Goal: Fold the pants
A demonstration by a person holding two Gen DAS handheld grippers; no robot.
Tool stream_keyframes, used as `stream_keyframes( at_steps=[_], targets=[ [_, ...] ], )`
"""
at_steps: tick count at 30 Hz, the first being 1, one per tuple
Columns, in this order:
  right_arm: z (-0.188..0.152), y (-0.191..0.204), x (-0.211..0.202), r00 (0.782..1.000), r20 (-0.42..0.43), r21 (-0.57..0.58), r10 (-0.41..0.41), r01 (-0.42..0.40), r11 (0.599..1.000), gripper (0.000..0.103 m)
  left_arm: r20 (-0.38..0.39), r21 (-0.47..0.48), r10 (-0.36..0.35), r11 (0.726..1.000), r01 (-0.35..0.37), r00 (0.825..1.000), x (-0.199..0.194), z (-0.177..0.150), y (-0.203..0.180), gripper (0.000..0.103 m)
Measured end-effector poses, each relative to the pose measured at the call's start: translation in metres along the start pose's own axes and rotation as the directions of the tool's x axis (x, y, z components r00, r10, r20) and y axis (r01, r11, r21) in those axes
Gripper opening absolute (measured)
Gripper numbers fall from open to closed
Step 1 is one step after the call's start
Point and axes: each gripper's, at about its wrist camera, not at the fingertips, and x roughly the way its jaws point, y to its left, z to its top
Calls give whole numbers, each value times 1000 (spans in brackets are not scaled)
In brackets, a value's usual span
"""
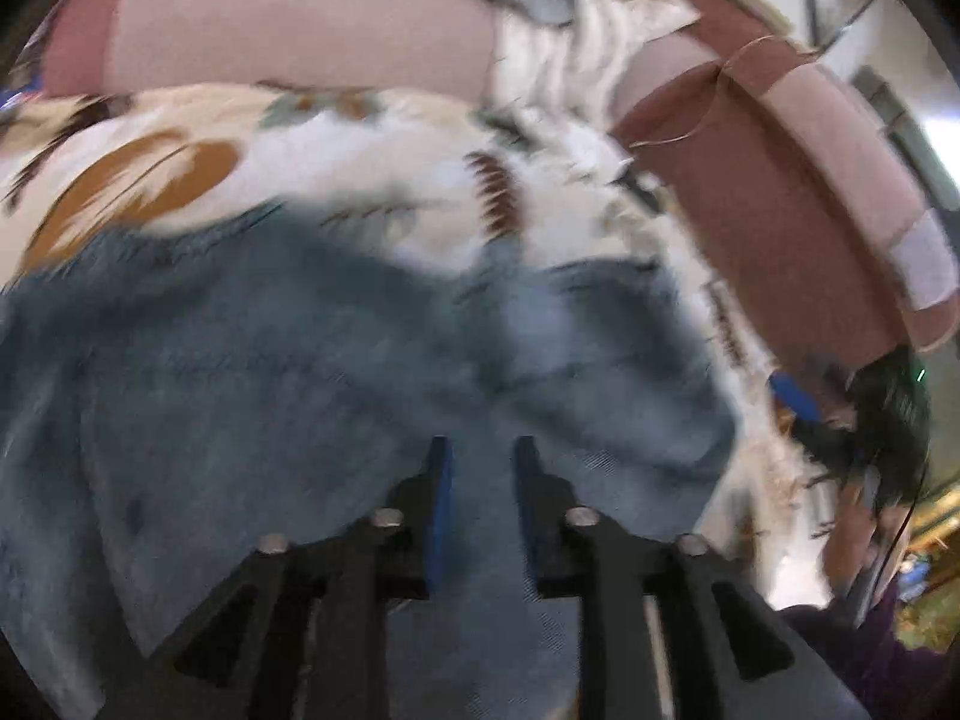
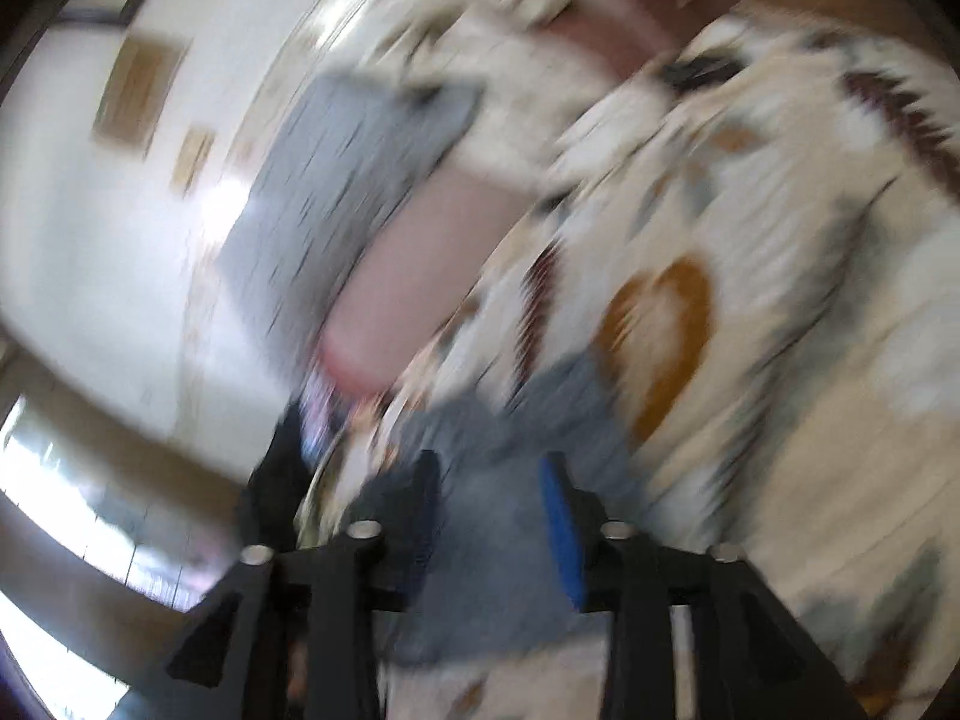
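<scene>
The blue denim pants (image 1: 300, 360) lie spread on a patterned cream blanket (image 1: 390, 180) and fill the lower half of the left wrist view. My left gripper (image 1: 483, 444) hovers over the denim, its blue-padded jaws apart with no cloth pinched between them. In the blurred right wrist view, an edge of the pants (image 2: 498, 570) lies beneath my right gripper (image 2: 491, 459). Its jaws stand wide apart, and the pads do not press on the cloth. The blanket (image 2: 780, 300) runs off to the right.
The blanket covers a pink sofa (image 1: 300, 30) with a darker armrest (image 1: 780, 180) at the right. A grey cloth (image 2: 348, 180) drapes over the sofa back. A black device with a blue part (image 1: 792, 396) and a hand (image 1: 852, 528) show at the right edge.
</scene>
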Motion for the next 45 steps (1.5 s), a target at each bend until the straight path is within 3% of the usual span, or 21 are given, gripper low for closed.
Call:
stream_keyframes(
  at_steps=[2, 5, 7, 8, 11, 14, 17, 19, 20, 25, 30, 32, 34, 35, 37, 38, 40, 43, 45],
  targets=[
    [8, -14, 20, 998, -60, 35, -7, 9, 999, 53, -1, -33, 14, 999, -14, 1000, -3, -12, 6, 28],
    [12, -29, 51, 989, -145, 94, -9, 23, 995, 53, 52, -73, -41, 996, 45, 998, -18, -33, -2, 28],
    [21, -25, 72, 986, -158, 50, -51, 60, 997, 53, 103, -74, -96, 992, 104, 990, -30, -51, -13, 29],
    [25, -23, 83, 984, -161, 20, -74, 78, 997, 53, 118, -72, -99, 992, 108, 988, -34, -58, -18, 29],
    [27, -22, 108, 975, -217, 17, -41, 45, 999, 53, 184, -85, -106, 989, 123, 977, -49, -86, -27, 29],
    [25, -21, 123, 970, -214, -38, -117, 111, 993, 58, 234, -120, -122, 981, 154, 965, -59, -103, -26, 29],
    [23, -24, 140, 969, -230, -22, -91, 88, 996, 58, 234, -157, -122, 974, 161, 965, -63, -108, -17, 29],
    [22, -12, 137, 972, -215, -71, -95, 82, 994, 41, 229, -172, -92, 976, 133, 969, -67, -107, -11, 29],
    [22, -5, 137, 972, -209, -98, -109, 90, 991, 27, 237, -178, -75, 977, 119, 969, -71, -108, -8, 29],
    [1, 46, 112, 978, -162, -282, -130, 80, 956, 18, 297, -256, -27, 961, 107, 955, -94, -108, 14, 29],
    [-42, 91, 111, 967, -225, -423, -120, 14, 906, 18, 339, -297, 3, 949, 104, 941, -115, -115, 28, 29],
    [-61, 103, 123, 945, -298, -452, -133, -17, 892, 19, 344, -304, 12, 947, 99, 939, -121, -119, 32, 29],
    [-87, 109, 136, 894, -414, -481, -173, -54, 875, 22, 348, -302, 18, 949, 94, 937, -126, -124, 36, 29],
    [-103, 111, 145, 849, -481, -506, -218, -66, 860, 24, 348, -301, 25, 950, 87, 937, -128, -126, 38, 29],
    [-113, 110, 151, 795, -551, -509, -253, -80, 857, 28, 340, -316, 32, 945, 82, 940, -129, -130, 45, 29],
    [-111, 108, 149, 786, -572, -488, -232, -100, 867, 31, 334, -324, 30, 942, 85, 942, -129, -132, 48, 29],
    [-95, 105, 143, 803, -576, -424, -153, -134, 896, 37, 329, -331, 28, 939, 87, 944, -130, -136, 53, 29],
    [-61, 98, 128, 863, -504, -316, -40, -141, 938, 70, 315, -321, 23, 943, 84, 949, -130, -139, 54, 29],
    [-44, 94, 121, 893, -451, -269, 14, -150, 951, 71, 311, -312, 13, 946, 89, 950, -129, -139, 52, 29]
  ],
)
